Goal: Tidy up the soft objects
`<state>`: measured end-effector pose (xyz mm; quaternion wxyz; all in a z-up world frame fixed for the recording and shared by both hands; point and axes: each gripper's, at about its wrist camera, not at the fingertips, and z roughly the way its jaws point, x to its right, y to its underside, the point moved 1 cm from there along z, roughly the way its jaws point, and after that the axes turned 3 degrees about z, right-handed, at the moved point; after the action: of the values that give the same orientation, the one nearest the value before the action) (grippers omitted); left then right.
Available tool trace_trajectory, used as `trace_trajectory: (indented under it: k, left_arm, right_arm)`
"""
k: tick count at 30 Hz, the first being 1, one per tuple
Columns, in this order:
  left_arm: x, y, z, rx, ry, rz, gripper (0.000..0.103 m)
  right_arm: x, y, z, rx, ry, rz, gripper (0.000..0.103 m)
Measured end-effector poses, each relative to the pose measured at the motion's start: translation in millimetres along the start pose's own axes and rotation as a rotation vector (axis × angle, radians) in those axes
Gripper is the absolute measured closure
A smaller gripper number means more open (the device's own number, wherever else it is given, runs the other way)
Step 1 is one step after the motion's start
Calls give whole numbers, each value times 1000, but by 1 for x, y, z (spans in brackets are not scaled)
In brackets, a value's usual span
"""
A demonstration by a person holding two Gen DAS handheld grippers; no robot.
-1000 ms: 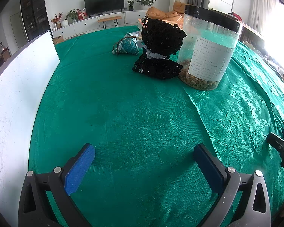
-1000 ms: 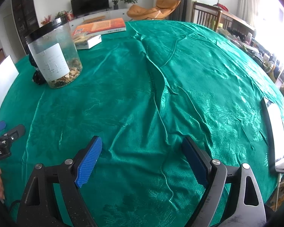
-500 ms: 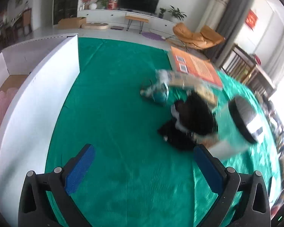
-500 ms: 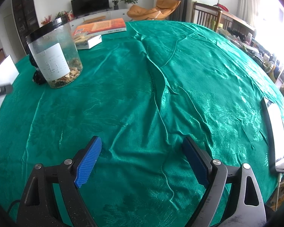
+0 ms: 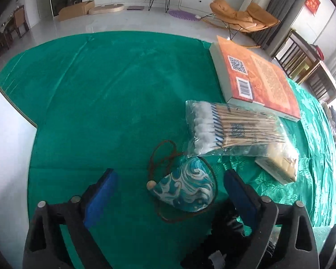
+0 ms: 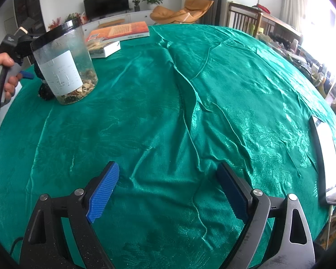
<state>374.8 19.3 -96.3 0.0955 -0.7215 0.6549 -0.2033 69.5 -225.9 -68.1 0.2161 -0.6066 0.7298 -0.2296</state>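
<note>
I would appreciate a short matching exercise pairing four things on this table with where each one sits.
Things:
1. pouch
2. book
3. cotton swabs
4. jar

Places:
A. at the table's far edge
B. bagged, between book and pouch
C. standing upright, lid on, in front of a black toy
D. between the left gripper's closing jaws, not yet touched

Pairs: 1-D, 2-A, 3-B, 4-C
</note>
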Motion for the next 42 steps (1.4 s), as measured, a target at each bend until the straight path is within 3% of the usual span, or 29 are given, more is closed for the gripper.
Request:
trace_trajectory:
  k: [1, 3, 4, 6, 10, 12, 15, 18, 21, 22, 23, 24, 25, 29, 32, 34, 38, 40, 42]
  left_arm:
    - [2, 2, -1, 32, -18, 25, 32]
    - [6, 7, -6, 46, 26, 83, 59]
    - [6, 10, -10, 50, 13, 95, 62]
    - [7, 23, -18, 50, -3, 144, 62]
    - [11, 68, -42, 19, 45, 254, 62]
    - [1, 94, -59, 9, 42, 213, 62]
    - [-11, 143, -84, -12, 105, 127, 62]
    - [7, 192, -104, -23, 178, 207, 62]
    - [18, 219, -123, 27, 109, 254, 60]
    - [16, 223, -128, 56, 80, 246, 54]
    - [11, 225, -129, 83, 46, 235, 46]
    - [9, 224, -128, 100, 12, 226, 26]
    - [8, 223, -126, 114, -24, 217, 14]
    - [2, 227, -120, 137, -23, 235, 14]
    - [6, 231, -108, 143, -92, 296, 14]
    - [7, 237, -106, 185, -115, 312, 12]
    - [0, 244, -111, 263, -187, 294, 15]
    - [-7, 245, -111, 264, -172, 271, 21]
    - [-11, 247, -106, 239, -169, 265, 22]
  right_arm:
    - [0, 0, 0, -1, 0, 0, 10]
    - [-1, -1, 0, -3, 0, 0, 10]
    - [-1, -1, 0, -3, 1, 1, 10]
    - [-1, -1, 0, -4, 2, 1, 9]
    - [-1, -1, 0, -5, 4, 2, 9]
    - [-1, -2, 0, -5, 2, 1, 9]
    - [-2, -2, 1, -4, 3, 1, 9]
    - [-2, -2, 1, -4, 3, 1, 9]
    - [-2, -2, 1, -4, 1, 0, 9]
    - [-2, -2, 1, -4, -1, -1, 9]
    - [-2, -2, 1, -4, -3, -2, 9]
    - [-3, -2, 1, -3, -5, -3, 9]
    - [-2, -2, 1, -3, -6, -4, 9]
    - [-3, -2, 2, -3, -7, -4, 9]
    - [-3, -2, 1, -2, -14, -7, 9]
    - [-5, -1, -4, 10, -76, -14, 9]
    - [-17, -11, -15, 30, -423, 120, 9]
    - [-36, -23, -14, 7, -508, 154, 9]
    - [-63, -34, -9, -7, -534, 142, 9]
